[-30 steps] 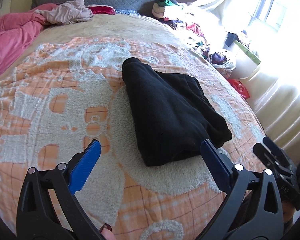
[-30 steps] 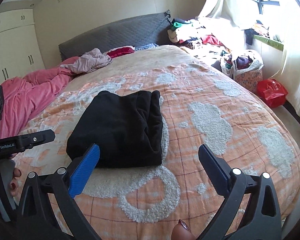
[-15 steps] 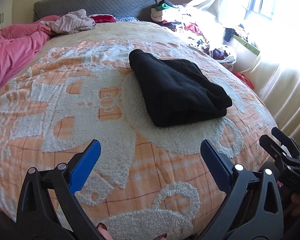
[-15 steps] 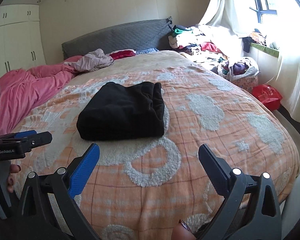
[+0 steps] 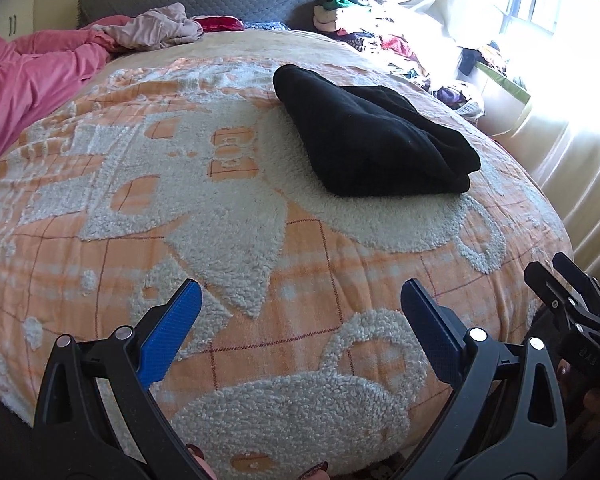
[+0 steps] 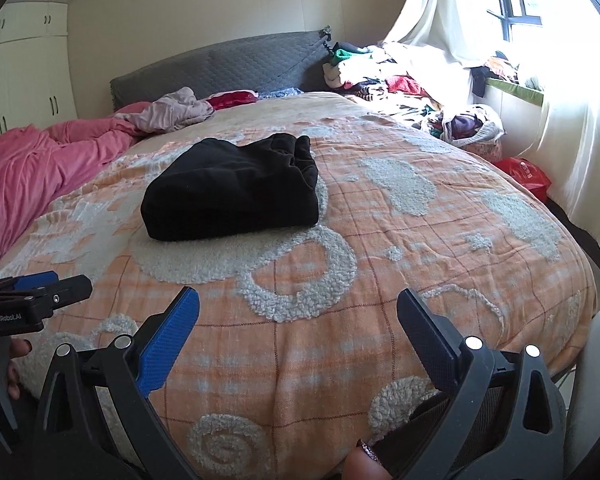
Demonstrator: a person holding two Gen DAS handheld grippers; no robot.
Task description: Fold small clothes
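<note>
A black garment [image 5: 372,136] lies folded into a thick rectangle on the orange and white bedspread [image 5: 228,216]; it also shows in the right wrist view [image 6: 236,192]. My left gripper [image 5: 300,328] is open and empty, over the bed's near edge, well short of the garment. My right gripper [image 6: 296,324] is open and empty, also back at the near edge. Each gripper shows at the side of the other's view, the right one [image 5: 572,304] and the left one [image 6: 32,300].
A pink duvet [image 6: 32,172] and a mauve garment [image 6: 172,112] lie at the bed's far left. A grey headboard [image 6: 228,64] stands behind. Piled clothes [image 6: 384,76], a full bag [image 6: 472,128] and a red bag [image 6: 524,172] sit right, by the curtained window.
Both grippers have pulled back from the folded black garment toward the bed's near edge. The garment lies still and looks smaller and farther away. Both stay open.
</note>
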